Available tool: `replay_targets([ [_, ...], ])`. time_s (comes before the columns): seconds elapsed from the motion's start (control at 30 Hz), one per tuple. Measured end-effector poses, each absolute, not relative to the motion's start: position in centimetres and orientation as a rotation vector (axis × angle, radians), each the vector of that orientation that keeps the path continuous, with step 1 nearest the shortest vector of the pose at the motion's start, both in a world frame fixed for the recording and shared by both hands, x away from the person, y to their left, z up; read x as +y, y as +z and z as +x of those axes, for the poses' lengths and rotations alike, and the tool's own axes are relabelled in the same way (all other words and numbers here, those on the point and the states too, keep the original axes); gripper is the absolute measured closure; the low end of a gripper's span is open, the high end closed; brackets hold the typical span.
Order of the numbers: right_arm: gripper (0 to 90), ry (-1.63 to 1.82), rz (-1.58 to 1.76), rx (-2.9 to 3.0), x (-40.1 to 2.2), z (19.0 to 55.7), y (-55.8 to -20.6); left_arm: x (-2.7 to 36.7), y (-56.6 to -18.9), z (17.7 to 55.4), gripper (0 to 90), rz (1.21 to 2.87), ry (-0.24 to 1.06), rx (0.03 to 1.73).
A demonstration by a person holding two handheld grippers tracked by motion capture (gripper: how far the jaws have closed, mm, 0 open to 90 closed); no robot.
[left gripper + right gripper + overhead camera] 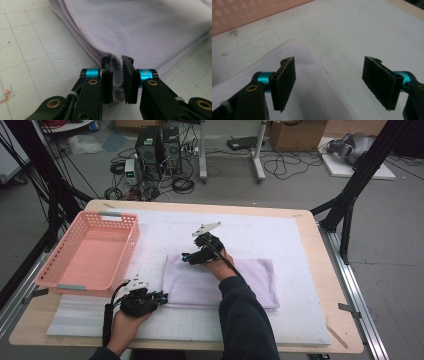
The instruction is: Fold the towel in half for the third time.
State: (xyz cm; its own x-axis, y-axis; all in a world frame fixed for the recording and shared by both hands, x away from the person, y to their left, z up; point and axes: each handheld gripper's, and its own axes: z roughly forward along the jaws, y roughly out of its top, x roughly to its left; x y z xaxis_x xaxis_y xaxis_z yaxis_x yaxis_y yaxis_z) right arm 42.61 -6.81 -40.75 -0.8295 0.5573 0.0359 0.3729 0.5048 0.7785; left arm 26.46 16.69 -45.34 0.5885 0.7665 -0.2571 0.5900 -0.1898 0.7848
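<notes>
No readable text, labels or nos. anywhere.

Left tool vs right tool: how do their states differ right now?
The left tool is shut on the lilac towel at its near corner; the right tool stands open over the towel's far corner, gripping nothing. In the high view, left sits nearer the person, right farther. Both have black jaws.

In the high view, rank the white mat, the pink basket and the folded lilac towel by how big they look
1. White mat
2. Pink basket and folded lilac towel: they look about alike, so no order between them.
</notes>
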Motion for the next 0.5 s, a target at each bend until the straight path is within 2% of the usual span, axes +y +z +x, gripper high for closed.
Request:
replay_targets([
  [0.43, 41.7, 1.148, 0.693, 2.675, -2.6, 43.5, -43.6, 16.8, -45.4, 26.5, 79.9, 1.879, 0.226, 1.101],
  [0.47, 43.4, 1.129, 0.679, 2.692, -2.2, 43.6, -43.6, 16.8, -45.4, 26.5, 79.9, 1.878, 0.223, 1.102],
  [0.5, 50.6, 1.112, 0.65, 2.718, -1.4, 43.7, -43.6, 16.8, -45.4, 26.5, 80.1, 1.877, 0.221, 1.104],
])
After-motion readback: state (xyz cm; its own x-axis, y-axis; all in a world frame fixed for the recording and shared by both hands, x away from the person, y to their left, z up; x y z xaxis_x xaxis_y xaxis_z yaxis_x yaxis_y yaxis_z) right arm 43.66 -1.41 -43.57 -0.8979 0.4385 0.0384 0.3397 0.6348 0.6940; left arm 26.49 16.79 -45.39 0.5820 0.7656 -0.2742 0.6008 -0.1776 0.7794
